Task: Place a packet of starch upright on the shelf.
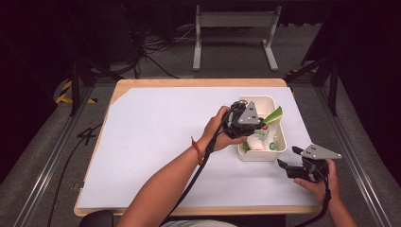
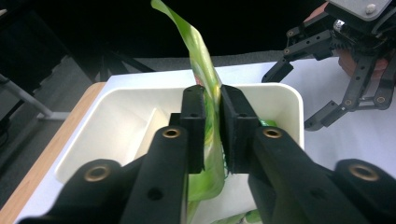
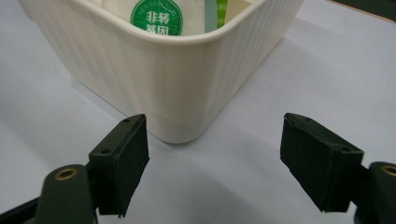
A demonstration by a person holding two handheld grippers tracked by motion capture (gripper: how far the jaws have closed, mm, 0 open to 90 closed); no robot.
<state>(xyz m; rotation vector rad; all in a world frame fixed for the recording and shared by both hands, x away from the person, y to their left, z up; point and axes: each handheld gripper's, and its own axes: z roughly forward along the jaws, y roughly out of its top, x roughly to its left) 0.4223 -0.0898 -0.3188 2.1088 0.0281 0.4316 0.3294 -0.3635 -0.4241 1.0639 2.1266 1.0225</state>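
Observation:
A cream plastic bin (image 1: 265,99) stands right of centre on the white-covered table. My left gripper (image 1: 264,124) hangs over it, and a green snack packet (image 1: 274,115) rises upright between its jaws. In the left gripper view the packet (image 2: 201,60) stands in a narrow gap between the pads, which are slightly apart and not clamped on it, above the bin (image 2: 140,91). My right gripper (image 1: 289,157) rests on the table just outside the bin's near right corner, open wide with nothing in it. Its own view (image 3: 215,158) faces that bin corner (image 3: 177,79).
Other packets (image 1: 259,141) lie in the near end of the bin, one with a round green label (image 3: 156,18). The white sheet (image 1: 156,142) covers the wooden table to the left. The right gripper (image 2: 293,99) appears beyond the bin in the left gripper view.

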